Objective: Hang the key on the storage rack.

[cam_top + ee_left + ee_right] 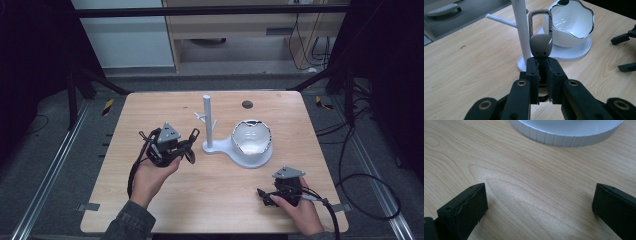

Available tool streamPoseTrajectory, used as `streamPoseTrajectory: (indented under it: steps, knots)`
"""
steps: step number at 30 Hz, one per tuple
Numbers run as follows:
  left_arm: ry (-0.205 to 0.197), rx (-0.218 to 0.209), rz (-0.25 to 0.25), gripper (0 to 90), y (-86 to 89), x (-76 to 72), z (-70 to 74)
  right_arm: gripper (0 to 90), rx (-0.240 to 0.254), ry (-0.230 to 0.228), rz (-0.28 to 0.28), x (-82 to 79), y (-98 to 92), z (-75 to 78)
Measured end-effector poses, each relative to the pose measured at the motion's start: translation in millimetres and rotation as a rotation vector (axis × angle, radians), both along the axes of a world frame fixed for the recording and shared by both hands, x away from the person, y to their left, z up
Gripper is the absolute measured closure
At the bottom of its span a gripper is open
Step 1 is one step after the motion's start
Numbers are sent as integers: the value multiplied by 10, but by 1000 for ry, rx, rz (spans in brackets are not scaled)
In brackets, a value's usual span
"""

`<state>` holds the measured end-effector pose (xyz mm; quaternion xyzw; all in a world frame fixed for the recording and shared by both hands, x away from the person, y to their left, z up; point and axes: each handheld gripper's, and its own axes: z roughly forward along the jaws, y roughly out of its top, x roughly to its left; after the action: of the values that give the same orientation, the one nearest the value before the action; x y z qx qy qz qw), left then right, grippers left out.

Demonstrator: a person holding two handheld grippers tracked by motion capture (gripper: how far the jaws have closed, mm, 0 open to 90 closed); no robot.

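Observation:
My left gripper (543,65) is shut on a grey metal carabiner keychain (541,37), whose loop sticks up past the jaw tips. In the high view the left gripper (192,137) is held just left of a white stand (208,122) with short side pegs, and the carabiner (194,134) points toward the post. The stand's round base carries a white wavy-rimmed bowl (252,137). The bowl (571,21) sits behind the post (521,30) in the left gripper view. My right gripper (539,202) rests low over the table with jaws wide apart and nothing between them, near the front right (265,195).
The wooden table (215,200) has a small dark round disc (247,104) near its far edge. The white base's rim (564,137) lies just ahead of the right gripper. Black cables trail off both grippers; dark floor and metal rails surround the table.

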<state>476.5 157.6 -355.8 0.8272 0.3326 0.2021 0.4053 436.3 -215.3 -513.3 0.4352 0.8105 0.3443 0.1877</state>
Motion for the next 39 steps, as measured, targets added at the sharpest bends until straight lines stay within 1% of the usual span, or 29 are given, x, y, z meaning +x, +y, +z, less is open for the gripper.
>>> streamPoseTrajectory:
  steps: [5,10,14,20,23,26,29,32,35,39]
  knots:
    - [-3,-17,7,809,2,38,35,5,0,0,0,0,0,0]
    - [-18,-16,12,809,-13,57,89,5,0,0,0,0,0,0]
    - [-28,-39,16,809,-5,57,141,5,0,0,0,0,0,0]
    - [-39,-31,21,809,-20,84,183,5,0,0,0,0,0,0]
    - [-46,-30,22,809,-34,109,190,5,0,0,0,0,0,0]
    - [-43,-48,29,809,-35,141,195,5,0,0,0,0,0,0]
    - [-48,-52,38,809,-43,179,192,5,0,0,0,0,0,0]
    - [-54,-49,39,809,-54,213,180,5,-2,0,1,0,0,0]
    - [-56,-56,47,809,-68,241,162,5,-3,-2,5,0,-2,0]
    - [-57,-49,51,809,-69,275,152,5,-3,-2,3,-2,-1,-1]
